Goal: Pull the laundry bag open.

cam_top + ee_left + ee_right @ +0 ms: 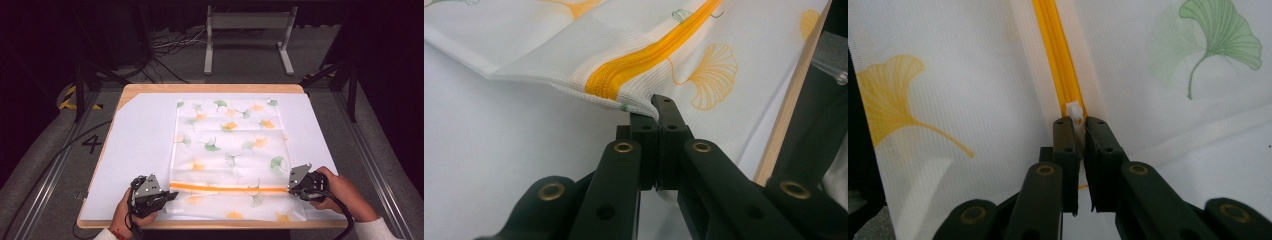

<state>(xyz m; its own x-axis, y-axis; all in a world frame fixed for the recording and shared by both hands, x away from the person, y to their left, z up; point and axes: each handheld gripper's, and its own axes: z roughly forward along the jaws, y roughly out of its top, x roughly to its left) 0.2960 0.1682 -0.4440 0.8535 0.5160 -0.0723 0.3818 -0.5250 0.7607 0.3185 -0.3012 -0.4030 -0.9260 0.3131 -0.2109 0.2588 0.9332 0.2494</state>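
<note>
Right gripper view: zipper pull (1074, 111) between fingers (1066, 145)

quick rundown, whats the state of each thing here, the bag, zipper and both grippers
mesh bag: flat on the table, near left corner lifted a little
orange zipper: closed along its visible length
zipper pull: white, between the right jaws
left gripper: shut on the bag's edge by the zipper end
right gripper: shut on the zipper pull

Left claw (655, 117) pinching mesh bag (634, 97), orange zipper (649, 55)
</note>
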